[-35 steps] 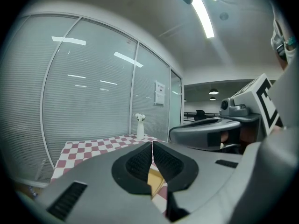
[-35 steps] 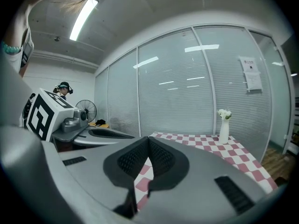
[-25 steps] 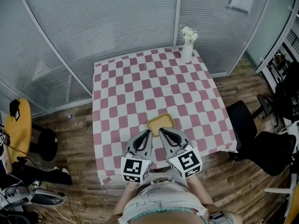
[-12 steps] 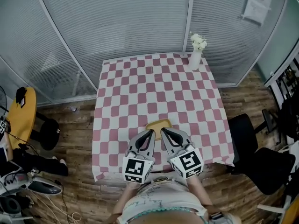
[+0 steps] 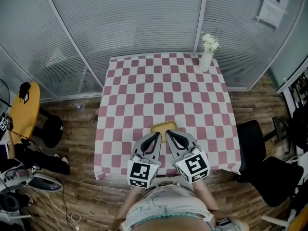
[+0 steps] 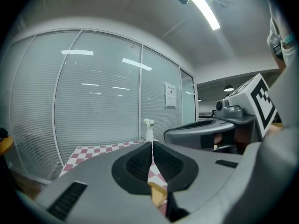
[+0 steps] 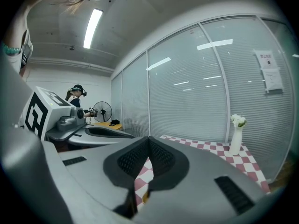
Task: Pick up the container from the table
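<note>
Head view: camera high above the table (image 5: 163, 88), facing steeply down. The near edge lies at frame bottom, the far edge toward the glass wall (image 5: 134, 18); the whole surface is in frame.

Left gripper view: camera low and close behind the jaws of the left gripper (image 5: 155, 135), facing along them from the near edge toward the far edge.

Right gripper view: same set-up on the right gripper (image 5: 169, 134).

Shared by all three: checked surface, vase (image 5: 206, 60) at the far right corner, glass wall. Each gripper view catches the other gripper at its side.
</note>
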{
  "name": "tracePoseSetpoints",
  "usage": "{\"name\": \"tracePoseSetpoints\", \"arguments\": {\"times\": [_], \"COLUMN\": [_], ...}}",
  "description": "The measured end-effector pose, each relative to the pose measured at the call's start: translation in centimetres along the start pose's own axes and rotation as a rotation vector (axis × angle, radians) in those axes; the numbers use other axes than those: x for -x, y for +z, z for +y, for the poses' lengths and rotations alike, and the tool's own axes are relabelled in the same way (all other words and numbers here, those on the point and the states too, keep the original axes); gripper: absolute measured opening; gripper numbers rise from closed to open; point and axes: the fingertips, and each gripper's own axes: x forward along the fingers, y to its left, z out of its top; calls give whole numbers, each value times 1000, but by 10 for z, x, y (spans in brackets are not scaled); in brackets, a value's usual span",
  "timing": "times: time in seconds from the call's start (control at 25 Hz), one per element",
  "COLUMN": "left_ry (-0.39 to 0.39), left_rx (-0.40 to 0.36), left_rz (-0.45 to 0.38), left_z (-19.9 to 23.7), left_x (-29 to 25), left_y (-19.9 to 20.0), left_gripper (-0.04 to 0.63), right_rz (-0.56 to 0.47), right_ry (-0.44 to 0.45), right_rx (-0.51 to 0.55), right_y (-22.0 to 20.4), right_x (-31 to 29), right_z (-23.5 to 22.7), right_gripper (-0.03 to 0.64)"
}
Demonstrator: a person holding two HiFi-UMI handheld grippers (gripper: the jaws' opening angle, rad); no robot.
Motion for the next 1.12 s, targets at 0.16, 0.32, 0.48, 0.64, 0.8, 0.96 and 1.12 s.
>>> {"name": "tracePoseSetpoints", "arguments": {"times": [0.16,0.32,0.48,0.64,0.8,0.96,1.12], "left_ry": [-2,1,0,8,29,50,79], "left_rx": [8,13,31,45,52,56,70], "left_rz": [-1,8,19,28,37,46,61], "left_z": [-1,-1,-2,0,6,12,22], "left_x": [-1,-1,-1,1,4,6,11], "left_y": [0,-3,-7,-13,-16,-20,-25], "left_gripper": [18,18,18,18,18,18,18], "right_rz": [2,16,39,56,77,86,111], "right_ry": [5,7,1,-8,-7,7,9], "right_rx": [-3,4,8,5,0,-3,-4], "right_y": [-1,-8,-17,-26,-38,-48,-61], "right_x": [-4,-7,-12,-15,-20,-26,-33], "right_z": [-3,-6,-13,-19,-25,-30,-39], "right_gripper": [-6,-6,-6,-6,-6,-6,-6]}}
